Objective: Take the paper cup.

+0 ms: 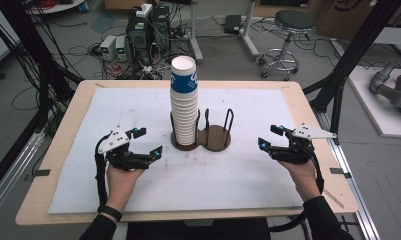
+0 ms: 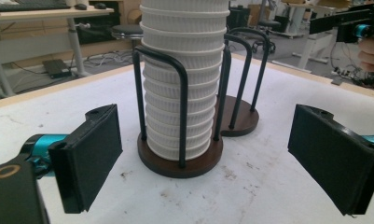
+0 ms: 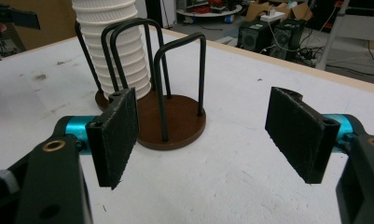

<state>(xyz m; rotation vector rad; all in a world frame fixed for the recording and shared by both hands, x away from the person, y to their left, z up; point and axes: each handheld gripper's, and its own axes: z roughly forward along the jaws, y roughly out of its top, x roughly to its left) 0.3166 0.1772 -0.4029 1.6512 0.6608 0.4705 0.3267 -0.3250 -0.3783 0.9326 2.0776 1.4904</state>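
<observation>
A tall stack of white paper cups (image 1: 184,102) stands in the left ring of a dark brown two-ring cup holder (image 1: 218,139) with black wire loops; the top cup has a blue band. In the left gripper view the stack (image 2: 182,79) rises close ahead, inside the wire loops. The holder's right ring (image 3: 175,122) holds nothing. My left gripper (image 1: 147,142) rests open on the mat, left of the holder. My right gripper (image 1: 270,137) is open to the holder's right. Nothing lies between either pair of pads.
A white mat (image 1: 138,110) covers the wooden table (image 1: 63,130). Beyond the far edge are computer boxes (image 1: 148,30), cables and a stool (image 1: 288,30) on the floor. Black frame posts stand at both sides.
</observation>
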